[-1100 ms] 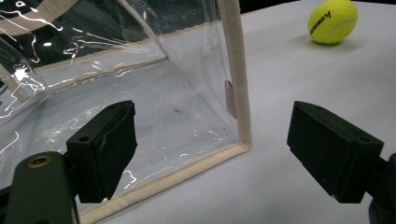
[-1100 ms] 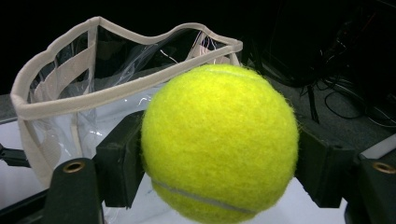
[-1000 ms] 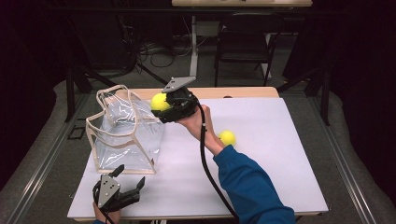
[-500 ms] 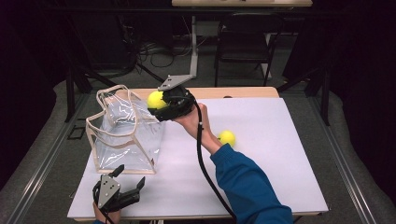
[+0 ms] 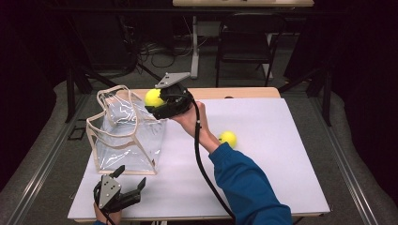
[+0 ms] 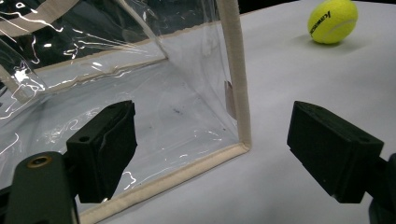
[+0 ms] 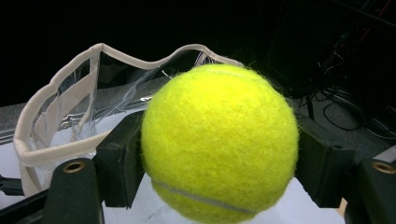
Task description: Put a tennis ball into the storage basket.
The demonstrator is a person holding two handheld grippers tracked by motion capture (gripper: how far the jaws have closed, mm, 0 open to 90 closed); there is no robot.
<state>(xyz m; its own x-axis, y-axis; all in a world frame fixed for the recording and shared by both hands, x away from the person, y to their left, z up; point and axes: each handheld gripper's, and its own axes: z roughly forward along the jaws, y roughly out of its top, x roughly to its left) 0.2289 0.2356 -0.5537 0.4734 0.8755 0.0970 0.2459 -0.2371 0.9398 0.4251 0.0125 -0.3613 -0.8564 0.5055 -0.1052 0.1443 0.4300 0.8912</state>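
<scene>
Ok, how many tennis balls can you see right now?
2. One tennis ball is clamped in the right gripper above the clear bag; the other ball lies on the white table.

- Ball [image 7: 219, 144] in the right tool [image 5: 157, 104]: bright yellow-green felt with a pale grey seam.
- Second ball [image 5: 228, 138]: the same yellow-green, with dark lettering seen in the left gripper view.
- Bag [image 5: 124, 136]: clear plastic with white glints, trimmed in beige.
- Worktop [image 5: 272, 159]: white top, light wood along the far edge.
- Left tool [image 5: 129, 187]: black jaws, grey plate on top.
- Right tool: black body, grey plate, black cable.
- Sleeve [image 5: 248, 187]: blue.
- Floor [image 5: 356, 140]: grey.
</scene>
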